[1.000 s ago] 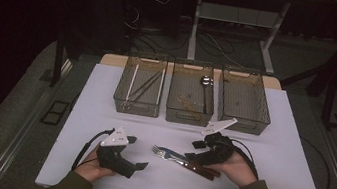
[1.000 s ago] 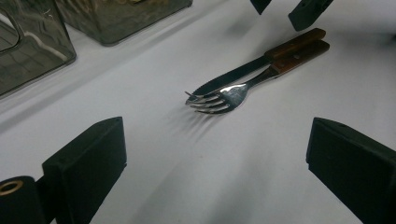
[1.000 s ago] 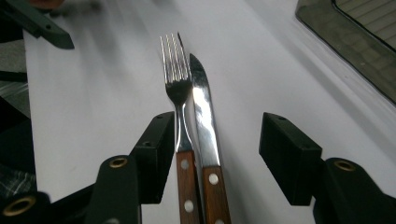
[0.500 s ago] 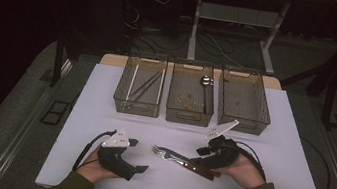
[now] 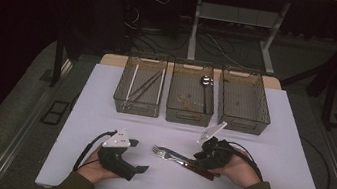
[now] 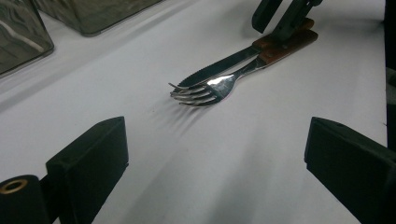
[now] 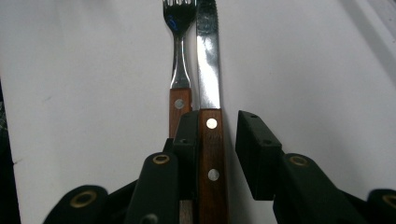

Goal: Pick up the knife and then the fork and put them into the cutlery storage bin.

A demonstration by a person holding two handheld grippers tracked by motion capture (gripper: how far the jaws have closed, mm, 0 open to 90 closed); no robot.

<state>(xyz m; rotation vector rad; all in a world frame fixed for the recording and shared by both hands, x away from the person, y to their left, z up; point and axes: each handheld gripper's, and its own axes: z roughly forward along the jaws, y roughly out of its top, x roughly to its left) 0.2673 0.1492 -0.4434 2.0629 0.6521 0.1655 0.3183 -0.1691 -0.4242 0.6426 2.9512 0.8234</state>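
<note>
Knife [image 7: 208, 79] and fork [image 7: 178, 56] lie flat on the white surface [image 5: 271, 140], side by side and touching, in front of the middle bin [image 5: 191, 100]. Both long axes run parallel: wooden handles toward my right gripper [image 5: 204, 161], knife tip and fork tines pointing away from it, toward my left gripper [image 5: 138, 166].

Right gripper: my fingers [image 7: 259, 149] straddle the knife handle, one finger wedged between it and the fork handle. They have just been closing. A gap still shows beside the far finger, so not yet clamped.

Left gripper: fingers [image 6: 88, 161] spread wide, nothing between them, facing the tines across bare surface.
</note>
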